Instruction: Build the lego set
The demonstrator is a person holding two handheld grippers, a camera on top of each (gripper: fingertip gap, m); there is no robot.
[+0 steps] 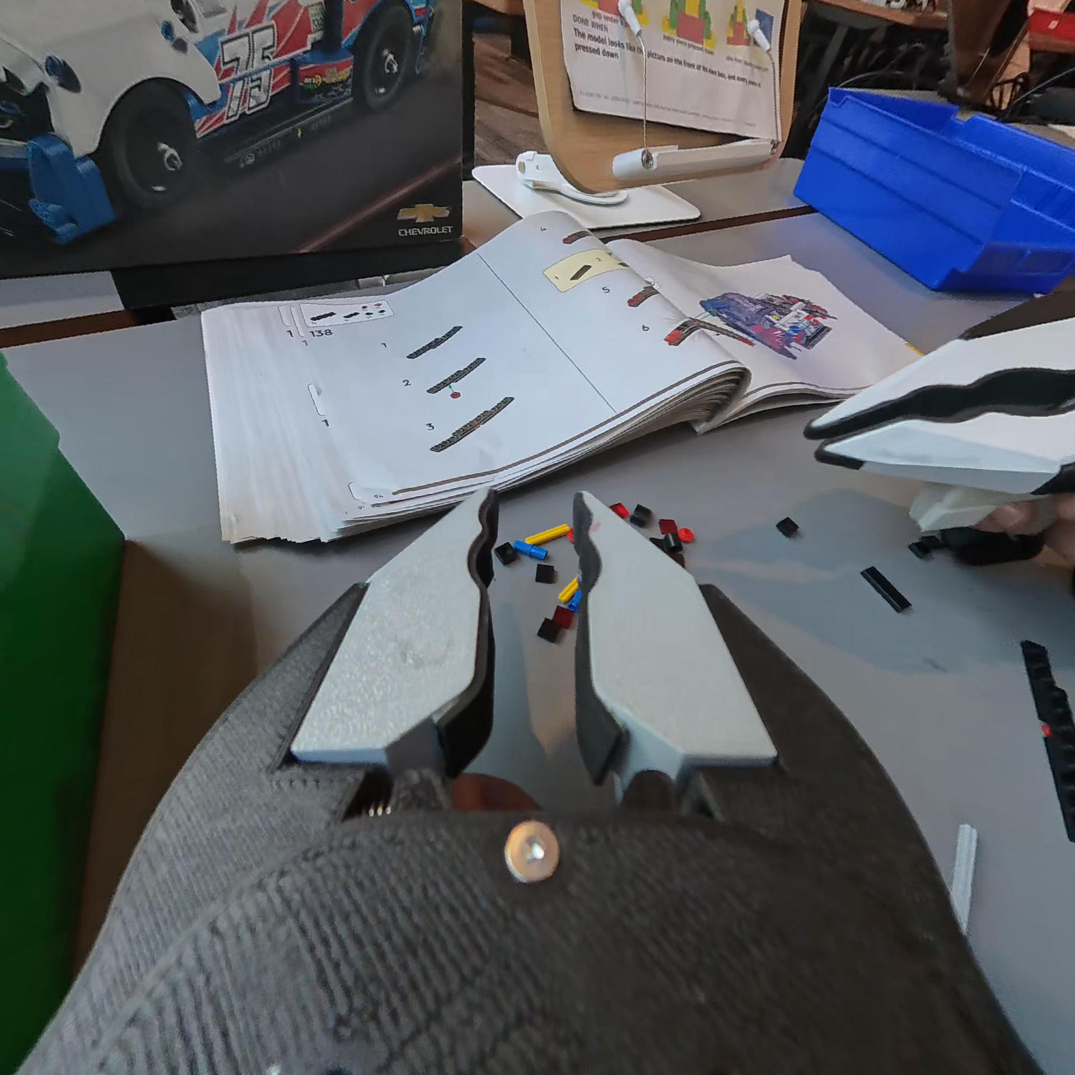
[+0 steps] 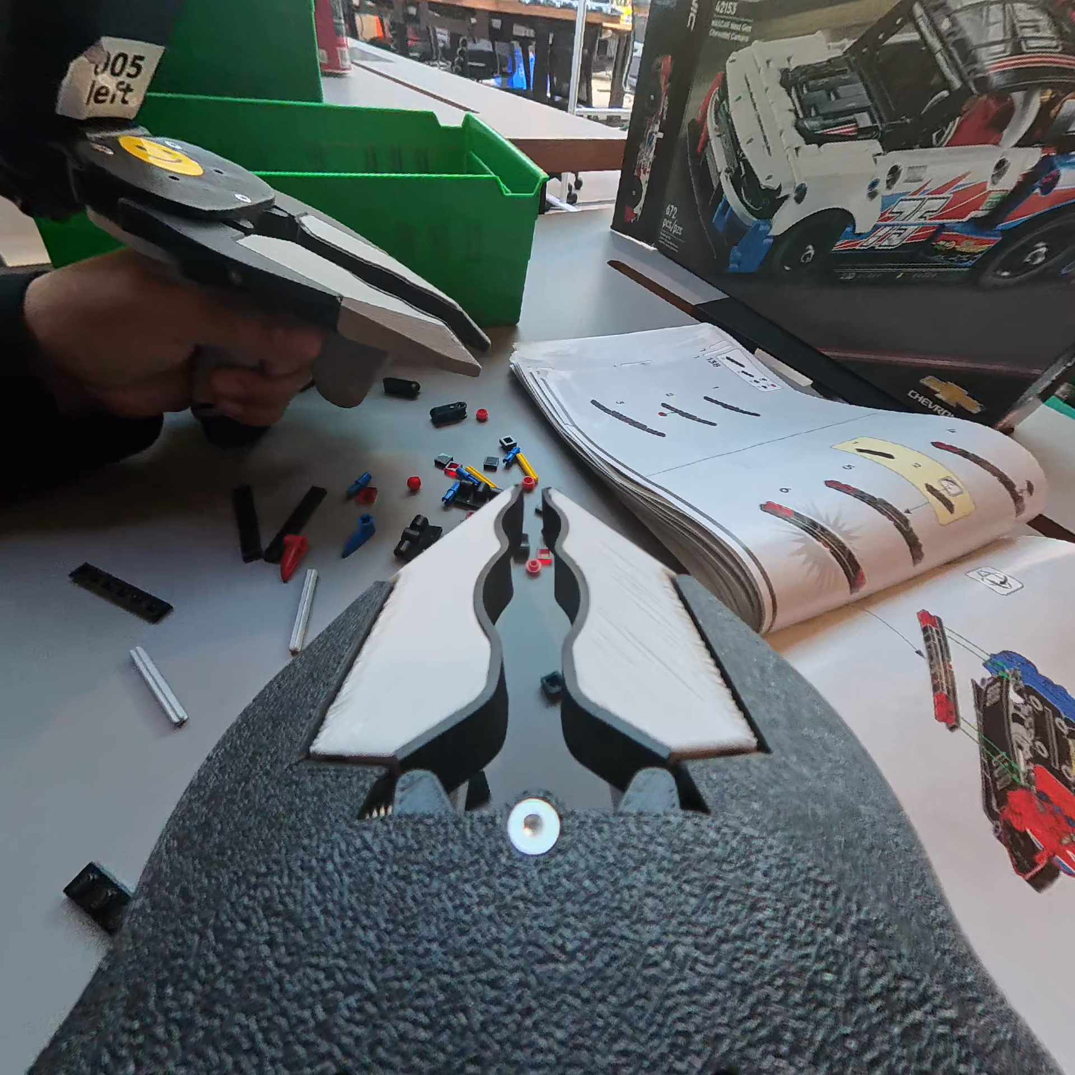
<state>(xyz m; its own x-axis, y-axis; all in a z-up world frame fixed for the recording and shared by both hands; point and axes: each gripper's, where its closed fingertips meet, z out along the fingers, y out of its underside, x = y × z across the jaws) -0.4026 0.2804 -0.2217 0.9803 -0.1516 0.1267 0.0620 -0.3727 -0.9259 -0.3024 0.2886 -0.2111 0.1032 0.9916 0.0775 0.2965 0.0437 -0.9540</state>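
Several small loose Lego pieces (image 1: pixel 550 582) in black, red, blue and yellow lie scattered on the grey table (image 1: pixel 756 640). My left gripper (image 1: pixel 535 500) is open and empty, low over this scatter, with a yellow axle (image 1: pixel 547 534) and a blue pin (image 1: pixel 529 550) just beyond its tips. My right gripper (image 2: pixel 532 491) is open only a narrow gap and holds nothing; small red pieces (image 2: pixel 532 565) show on the table between its fingers. It also shows in the left wrist view (image 1: pixel 817 445) at the right. The left gripper appears in the right wrist view (image 2: pixel 480 355), held by a hand.
The open instruction booklet (image 1: pixel 436 378) lies behind the pieces, with the set's box (image 1: pixel 232 116) standing behind it. A green bin (image 2: pixel 378 203) stands at the left, a blue bin (image 1: pixel 942 186) at the back right. Black plates (image 2: pixel 119 592), grey axles (image 2: pixel 157 686) and a long black beam (image 1: pixel 1053 727) lie nearer. One gripper's finger ends stand about 11 centimetres off the other's. The blue pin (image 1: pixel 529 550) is about 6 centimetres from my left fingertips and 12 centimetres from my right. The right camera catches it too, in the right wrist view (image 2: pixel 512 455).
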